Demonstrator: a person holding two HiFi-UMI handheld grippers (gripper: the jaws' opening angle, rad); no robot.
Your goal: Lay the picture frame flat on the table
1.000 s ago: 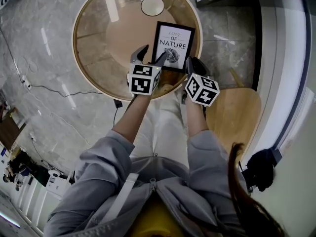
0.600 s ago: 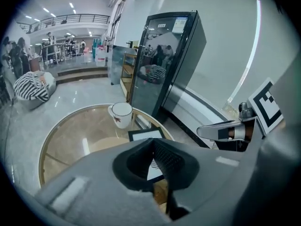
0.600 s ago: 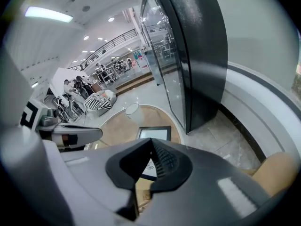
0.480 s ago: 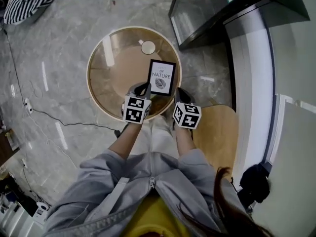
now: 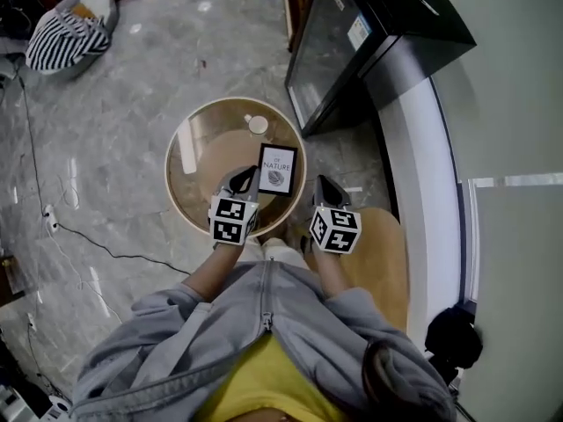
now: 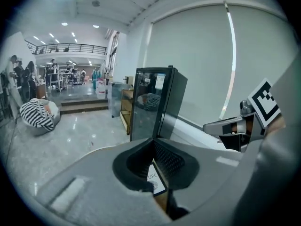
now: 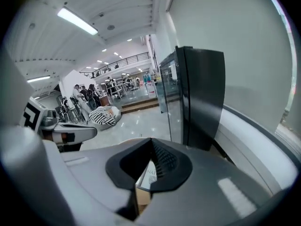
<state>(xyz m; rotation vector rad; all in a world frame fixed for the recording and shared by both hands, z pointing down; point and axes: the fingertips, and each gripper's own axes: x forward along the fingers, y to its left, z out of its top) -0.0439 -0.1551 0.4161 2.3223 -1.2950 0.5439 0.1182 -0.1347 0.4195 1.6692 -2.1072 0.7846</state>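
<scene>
Your left gripper [image 5: 239,180] has its jaws brought together with nothing between them; in the left gripper view [image 6: 153,142] the dark tips meet at a peak, and only a gap lower down lets a slice of the scene show through. Your right gripper [image 5: 322,185] reads the same way in the right gripper view [image 7: 151,142]: tips touching and empty. You hold both at the near edge of the round table [image 5: 180,192], the left over the tabletop and the right just off its rim, with the marker cubes [image 5: 231,219] facing up toward your head. The picture frame [image 5: 276,169] sits between the two grippers and slightly beyond them, apart from both. It appears to lie face up on the tabletop, its black border and white print turned to the head view. A corner of that print shows through the gap under each pair of jaws [image 6: 154,180] [image 7: 149,175]. Farther back on the table is a small round white object [image 5: 258,124]. Beside your right arm is a wooden seat [image 5: 383,244], beyond the table a black glass-fronted cabinet [image 5: 352,42], and far to the left on the marble floor a striped cushion [image 5: 66,38].
</scene>
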